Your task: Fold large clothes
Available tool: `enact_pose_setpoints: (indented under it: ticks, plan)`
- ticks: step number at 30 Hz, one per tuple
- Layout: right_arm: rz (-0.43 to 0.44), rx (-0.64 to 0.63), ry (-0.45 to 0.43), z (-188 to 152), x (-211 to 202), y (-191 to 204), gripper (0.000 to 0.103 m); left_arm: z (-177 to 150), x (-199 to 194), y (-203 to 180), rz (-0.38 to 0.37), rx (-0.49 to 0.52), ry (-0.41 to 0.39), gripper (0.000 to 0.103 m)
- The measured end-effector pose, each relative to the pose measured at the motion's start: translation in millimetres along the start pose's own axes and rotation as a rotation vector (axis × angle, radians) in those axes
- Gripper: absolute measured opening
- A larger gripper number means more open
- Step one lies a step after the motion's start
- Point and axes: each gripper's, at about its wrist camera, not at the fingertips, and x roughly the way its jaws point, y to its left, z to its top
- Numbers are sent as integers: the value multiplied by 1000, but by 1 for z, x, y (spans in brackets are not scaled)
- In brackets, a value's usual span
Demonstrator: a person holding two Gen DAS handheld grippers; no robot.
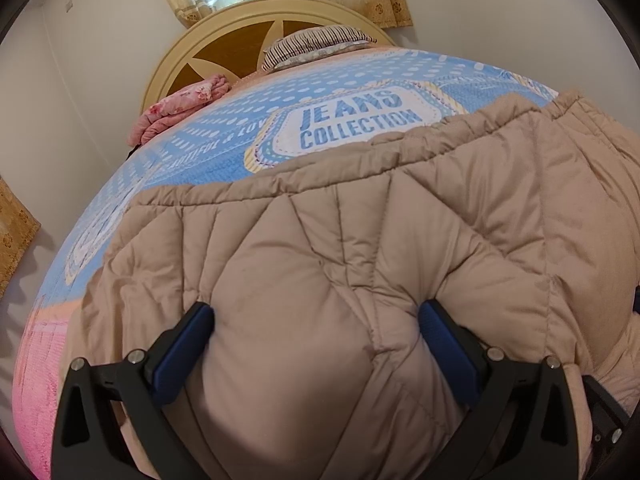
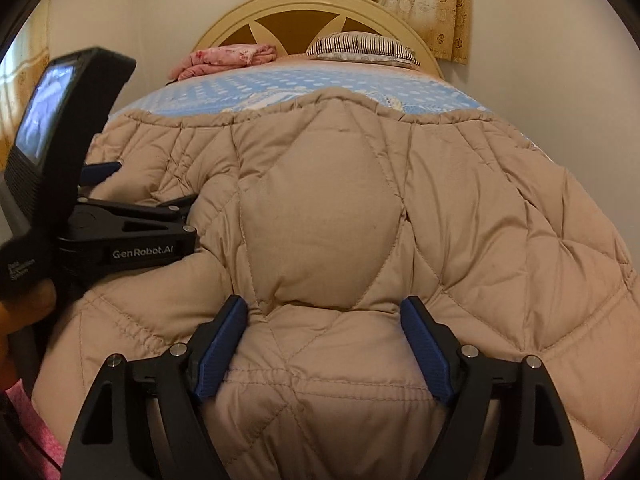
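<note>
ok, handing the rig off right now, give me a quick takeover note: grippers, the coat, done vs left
Left gripper: jaws wide, pressed down into the quilted coat, padding bulging between the pads, no clear clamp.
Right gripper: the same, jaws wide, nothing pinched.
Coat: lying spread on the blue bedspread, far hem towards the headboard.
Done: coat laid out.
Left: all further folds; no tidy bundle yet.

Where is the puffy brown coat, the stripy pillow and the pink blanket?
puffy brown coat [image 2: 320, 220]: right wrist view, middle quilted panel.
stripy pillow [image 2: 360, 46]: right wrist view, its striped top.
pink blanket [image 1: 180, 104]: left wrist view, folded flowery top.
</note>
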Motion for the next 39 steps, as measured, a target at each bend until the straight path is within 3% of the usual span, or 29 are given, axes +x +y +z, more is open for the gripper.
enact_pose_setpoints:
  ticks: [6, 12, 15, 19, 21, 23, 24, 26, 28, 30, 32, 33, 34, 35, 37, 39]
  plan:
    - [0, 0, 4, -1, 2, 1, 80, -1, -6, 6, -17, -20, 4, 103]
    - [3, 1, 12, 3, 6, -1, 81, -16, -38, 40, -48, -110, 3, 103]
    - [3, 1, 11, 5, 6, -2, 81, -38, -73, 67, -38, -137, -45, 103]
    - [-7, -7, 8, 8, 8, 0, 80, -74, -99, 126, 6, -246, -64, 103]
    - [-11, -10, 5, 7, 8, 2, 80, -91, -96, 154, -41, -331, -38, 103]
    - [-11, -9, 2, 6, 7, 4, 80, -114, -77, 181, -181, -464, 2, 103]
    - [-12, -10, 1, 5, 8, 4, 80, -120, -72, 185, -221, -502, 6, 103]
    - [-15, -11, -2, 4, 7, 5, 80, -131, -54, 190, -381, -599, 9, 103]
    - [-15, -10, -4, 3, 7, 6, 80, -131, -41, 185, -449, -638, 13, 102]
    - [-15, -9, -5, 1, 6, 7, 80, -129, -24, 179, -554, -674, 22, 97]
    - [-12, -6, -7, 1, 5, 7, 80, -127, -15, 174, -590, -699, 30, 88]
    - [-11, -4, -8, 0, 5, 7, 80, -126, -16, 173, -614, -697, 17, 79]
    - [-10, -3, -8, 0, 4, 7, 80, -123, -11, 166, -686, -678, 37, 51]
    - [-11, -3, -8, 0, 4, 7, 80, -122, -9, 162, -696, -671, 50, 40]
    - [-14, -5, -8, -1, 3, 7, 80, -121, -16, 160, -722, -644, -3, 22]
    - [-9, -4, -7, -1, 0, 7, 81, -119, -23, 159, -716, -630, -32, 18]
